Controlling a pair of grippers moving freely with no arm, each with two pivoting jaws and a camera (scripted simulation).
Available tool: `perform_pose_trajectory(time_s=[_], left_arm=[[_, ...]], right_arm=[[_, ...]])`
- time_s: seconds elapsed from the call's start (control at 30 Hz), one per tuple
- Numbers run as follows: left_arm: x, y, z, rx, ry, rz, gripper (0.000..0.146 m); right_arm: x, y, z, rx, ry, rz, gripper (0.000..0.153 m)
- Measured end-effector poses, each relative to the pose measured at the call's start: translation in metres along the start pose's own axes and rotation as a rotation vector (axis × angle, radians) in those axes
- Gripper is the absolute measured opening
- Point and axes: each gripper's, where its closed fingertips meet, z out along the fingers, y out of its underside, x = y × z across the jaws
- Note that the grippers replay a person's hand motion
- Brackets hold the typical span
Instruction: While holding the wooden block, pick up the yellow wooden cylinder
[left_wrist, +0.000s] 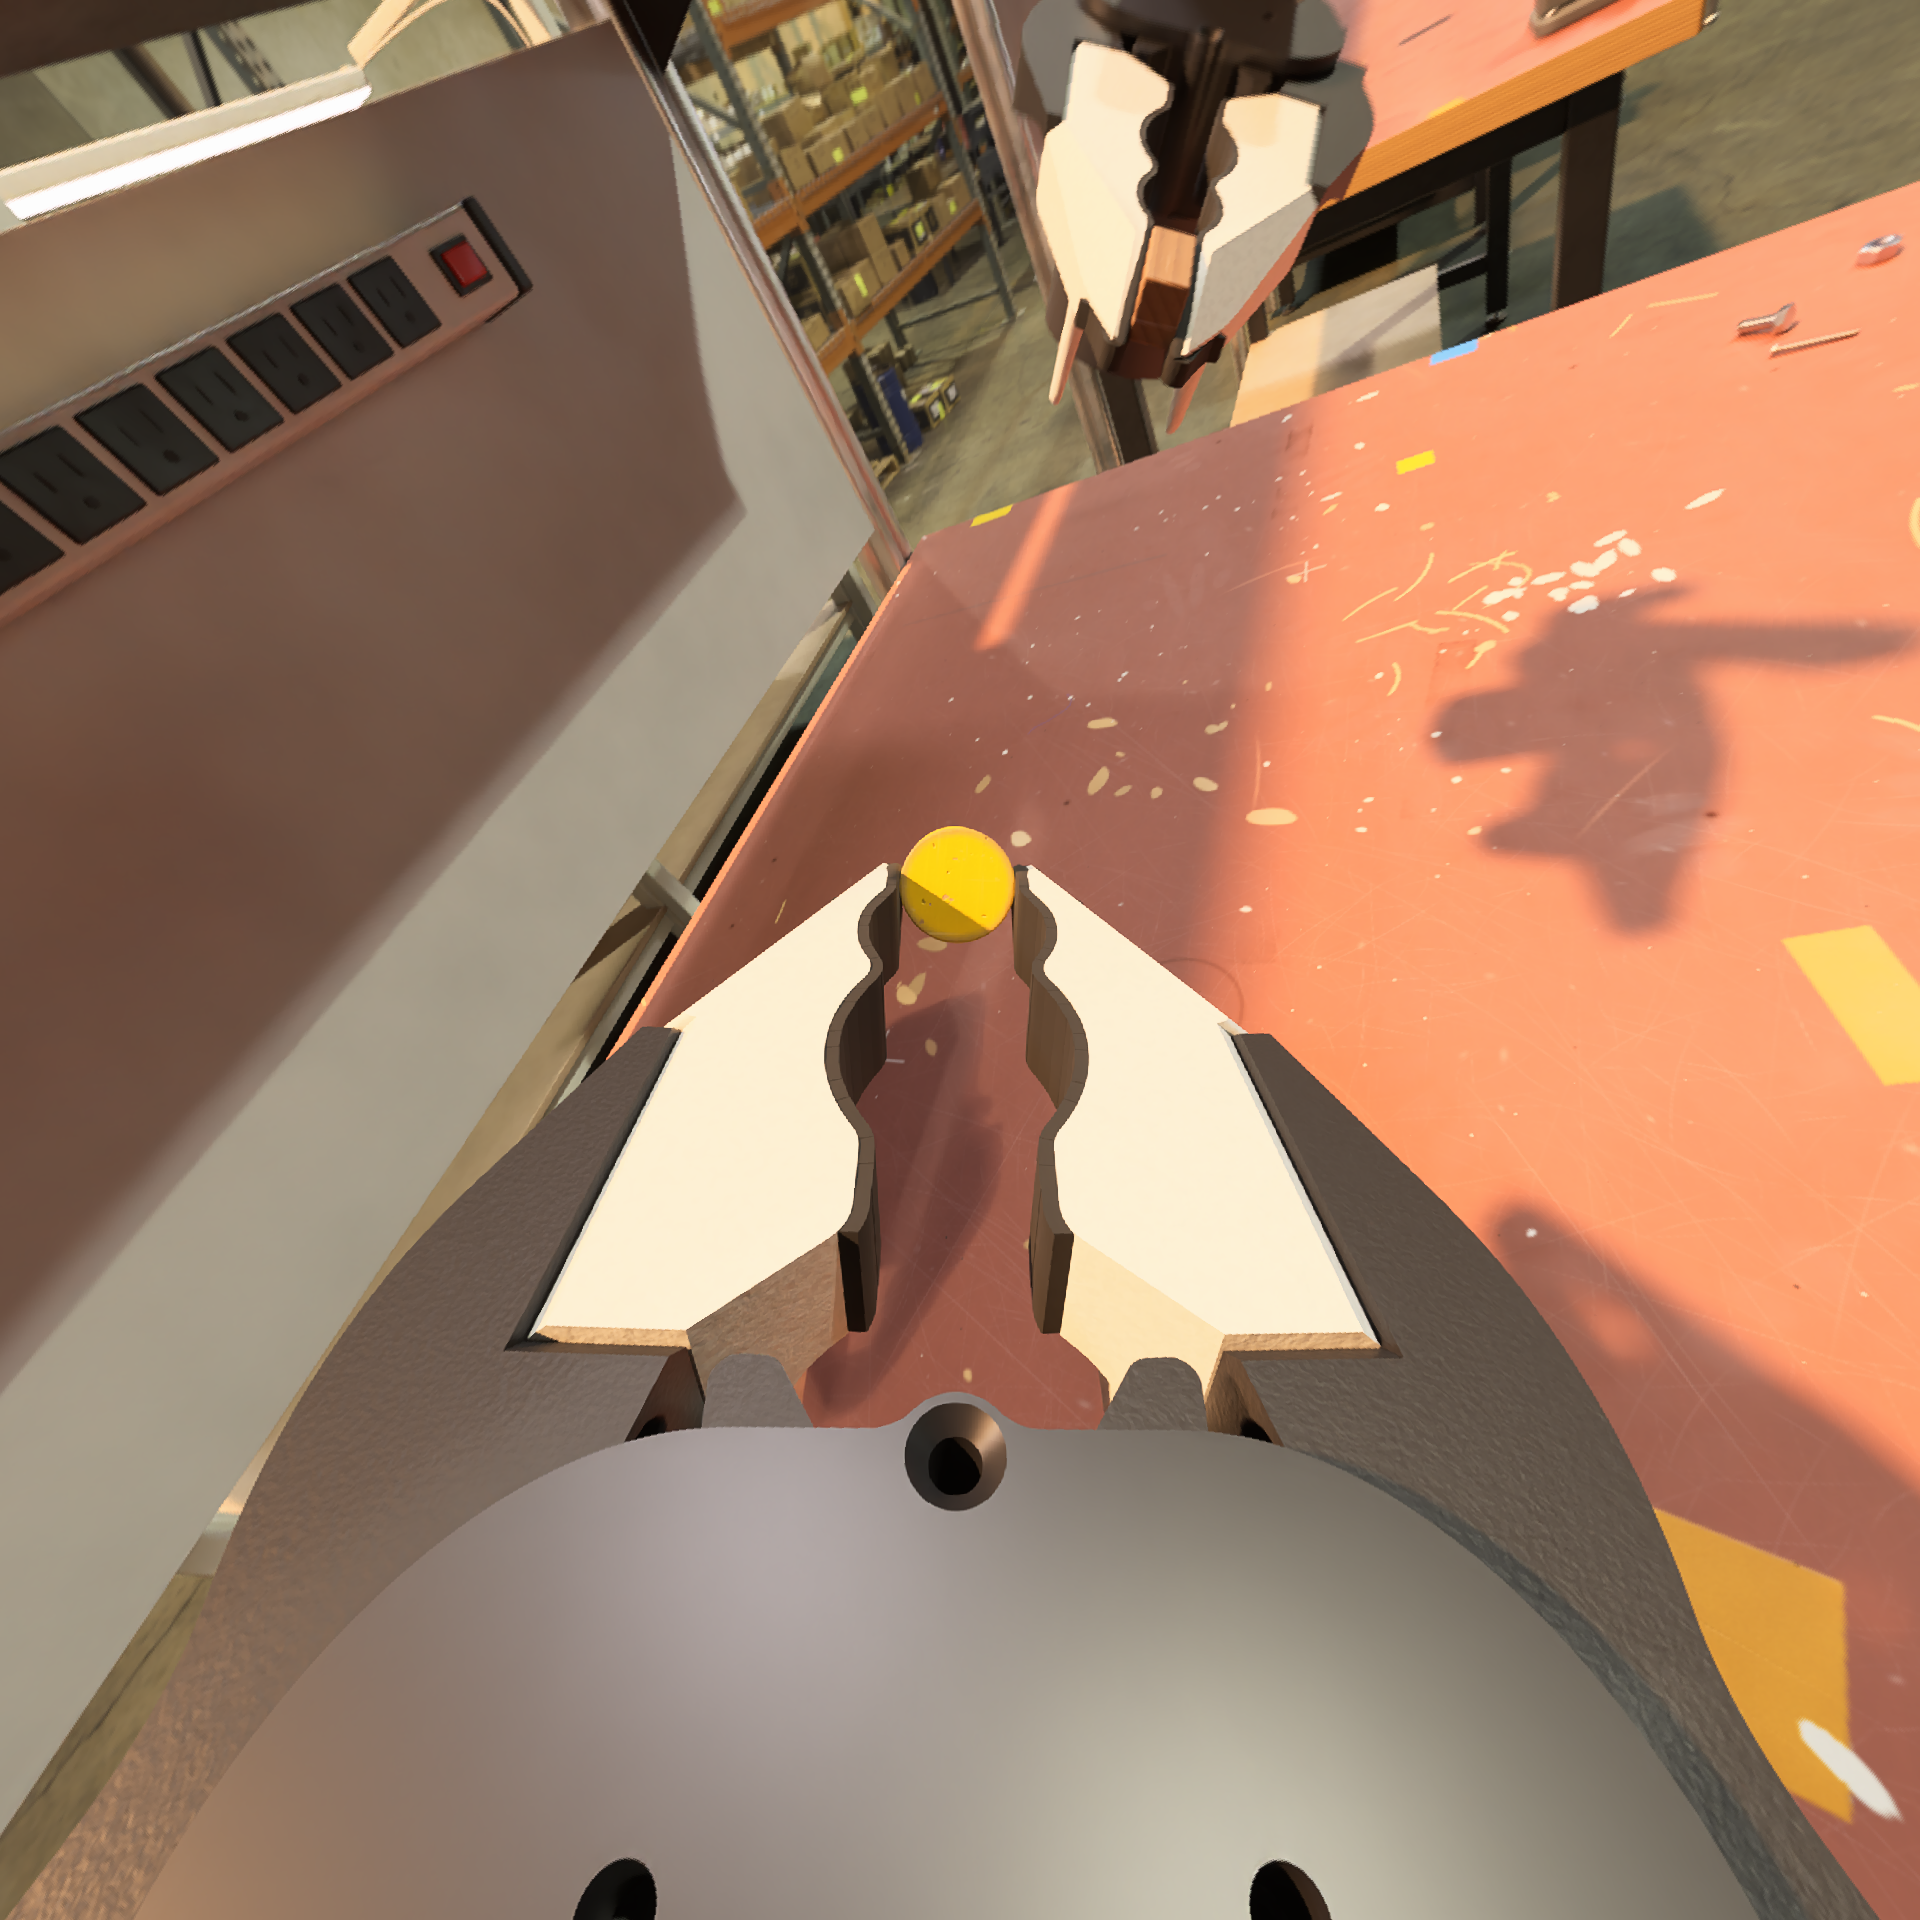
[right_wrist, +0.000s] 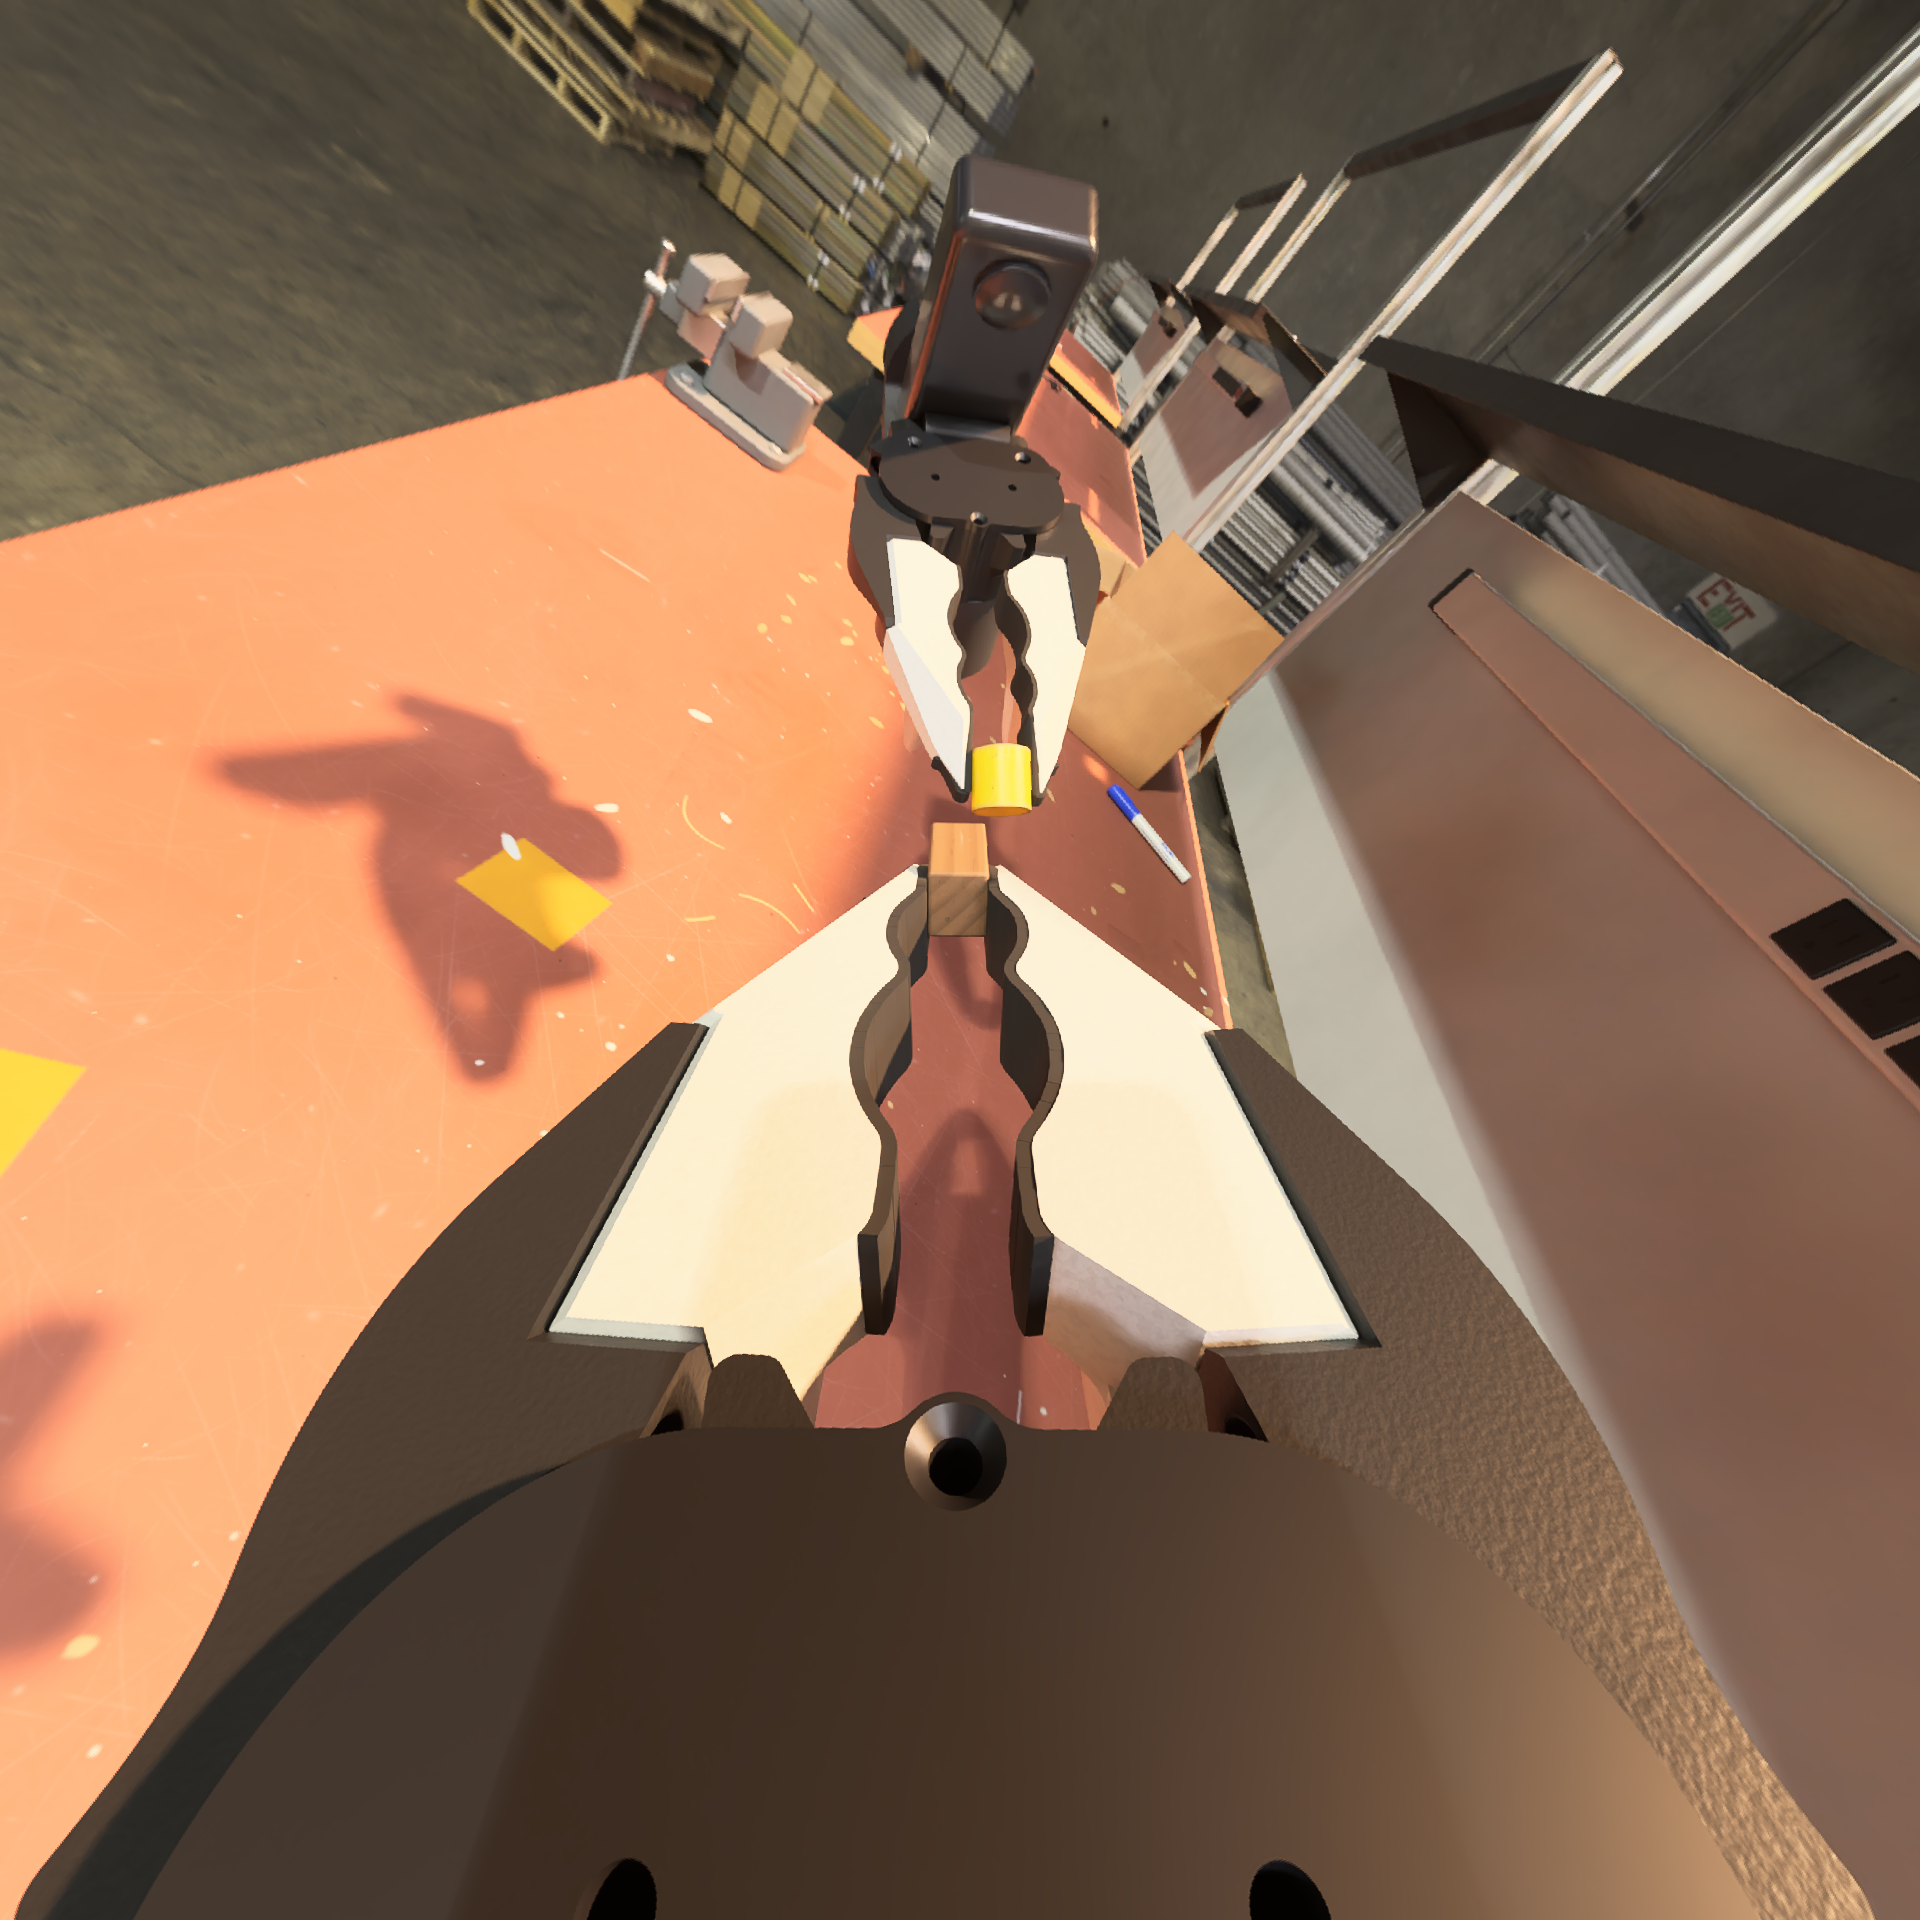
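The yellow wooden cylinder (left_wrist: 956, 883) sits end-on between the fingertips of my left gripper (left_wrist: 956, 878), which is shut on it over the orange workbench (left_wrist: 1455, 935). In the right wrist view the same cylinder (right_wrist: 1000, 779) shows pinched in the left gripper's tips (right_wrist: 1000, 769), low over the bench; I cannot tell whether it touches. My right gripper (right_wrist: 958, 888) is shut on the wooden block (right_wrist: 958, 883), held in the air. In the left wrist view the right gripper (left_wrist: 1153, 312) hangs beyond the bench's far edge with the block (left_wrist: 1158, 291) in it.
A grey panel with a power strip (left_wrist: 260, 353) stands close on the left. A blue marker (right_wrist: 1148, 831), a cardboard box (right_wrist: 1164, 665) and a vise (right_wrist: 743, 374) are on the bench. Yellow tape patches (right_wrist: 532, 894) and screws (left_wrist: 1787, 327) lie on it.
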Motion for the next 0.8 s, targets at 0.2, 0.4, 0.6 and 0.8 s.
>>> perform_pose_trajectory(time_s=[0.2, 0.4, 0.6, 0.8], left_arm=[[-0.002, 0.002, -0.002, -0.023, -0.016, 0.001, 0.021], [-0.003, -0.001, -0.001, -0.032, -0.041, 0.026, 0.021], [-0.007, -0.003, -0.002, -0.056, -0.099, 0.060, 0.021], [-0.011, 0.000, -0.001, -0.104, -0.146, 0.092, 0.021]], right_arm=[[0.002, -0.002, 0.003, -0.042, 0.045, -0.036, 0.009], [0.011, 0.002, 0.005, -0.027, 0.060, 0.080, 0.009], [0.018, 0.008, 0.007, -0.016, 0.068, 0.168, 0.009], [0.021, 0.014, 0.009, -0.041, 0.056, 0.302, 0.009]])
